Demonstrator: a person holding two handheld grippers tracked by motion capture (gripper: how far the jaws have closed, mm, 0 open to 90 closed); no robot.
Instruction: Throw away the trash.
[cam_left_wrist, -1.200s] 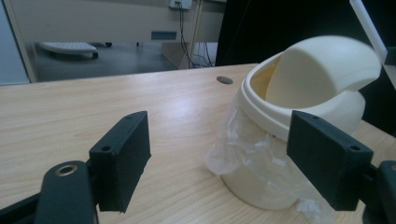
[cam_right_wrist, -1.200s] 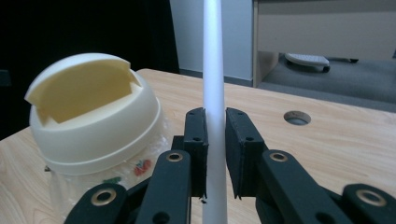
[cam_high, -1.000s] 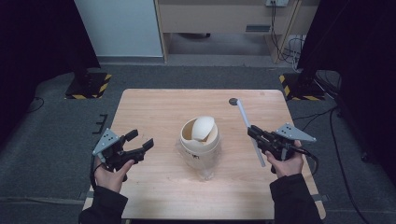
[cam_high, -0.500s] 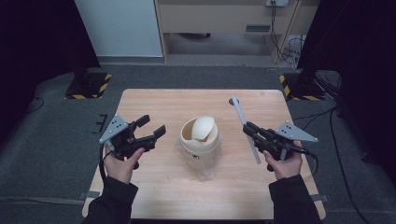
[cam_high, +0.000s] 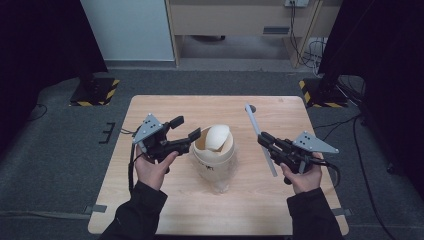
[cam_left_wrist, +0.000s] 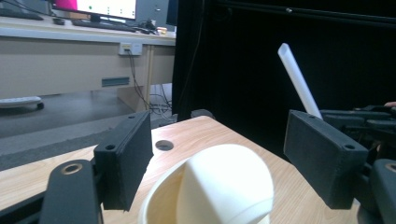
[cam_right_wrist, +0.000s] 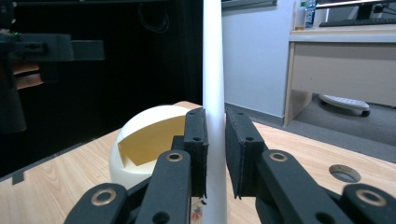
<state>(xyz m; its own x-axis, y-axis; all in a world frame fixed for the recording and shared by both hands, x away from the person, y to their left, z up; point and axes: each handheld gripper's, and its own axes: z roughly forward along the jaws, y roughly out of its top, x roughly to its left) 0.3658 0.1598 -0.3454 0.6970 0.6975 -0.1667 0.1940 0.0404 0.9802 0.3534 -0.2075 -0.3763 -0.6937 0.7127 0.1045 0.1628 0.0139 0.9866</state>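
Cup with domed lid mid-table, upright, cream. Left gripper just left of it, jaws spread wide, recently narrowing a touch, nothing pinched; rim between the pads in the left gripper view. Right gripper right of cup, pressed together on white straw, angled away toward far edge.

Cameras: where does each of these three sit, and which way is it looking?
High view: above the table, looking forward and down; both forearms, left gripper, right gripper.
Left gripper view: on the left gripper, facing over the cream cup; open jaws.
Right gripper view: on the right gripper, jaws clamping the white straw.
Shared: cup and straw.
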